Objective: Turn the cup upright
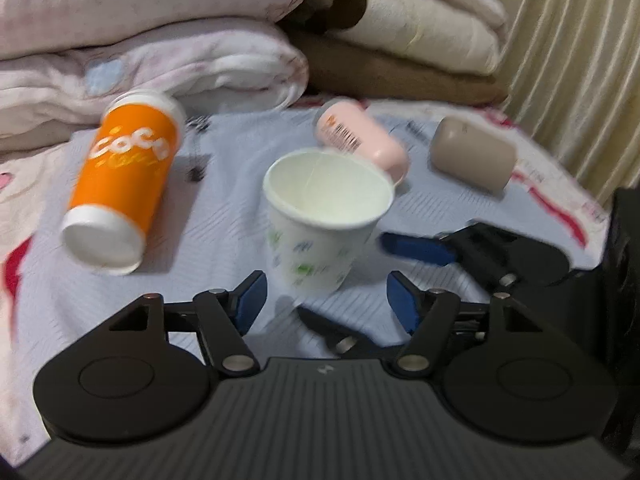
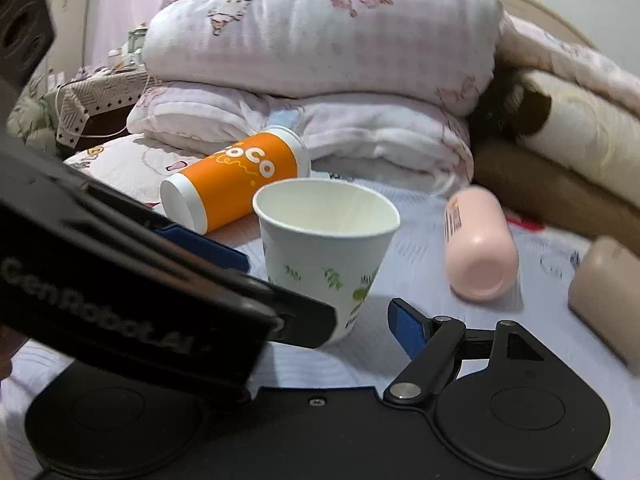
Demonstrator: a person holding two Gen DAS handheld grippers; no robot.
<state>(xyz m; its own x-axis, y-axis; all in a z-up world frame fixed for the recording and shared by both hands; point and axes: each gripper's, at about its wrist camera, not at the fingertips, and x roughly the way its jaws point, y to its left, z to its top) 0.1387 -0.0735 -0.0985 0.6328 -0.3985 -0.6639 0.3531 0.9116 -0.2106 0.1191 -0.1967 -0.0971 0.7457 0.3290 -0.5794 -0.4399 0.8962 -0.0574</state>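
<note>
A white paper cup (image 1: pixel 320 220) with green leaf prints stands mouth up on the pale blue sheet; it also shows in the right wrist view (image 2: pixel 326 248). My left gripper (image 1: pixel 326 302) is open, its blue pads on either side just short of the cup's base. My right gripper (image 2: pixel 320 300) is open close to the cup; its right pad (image 2: pixel 406 326) shows, while its left finger is hidden behind the left gripper's body (image 2: pixel 132 280). In the left wrist view the right gripper's finger (image 1: pixel 416 246) lies right of the cup.
An orange cup (image 1: pixel 124 184) lies on its side at the left. A pink bottle (image 1: pixel 362 138) and a beige case (image 1: pixel 472 154) lie behind and right. Folded quilts (image 2: pixel 320 40) and blankets (image 1: pixel 400 60) pile along the back. A curtain (image 1: pixel 580 60) hangs right.
</note>
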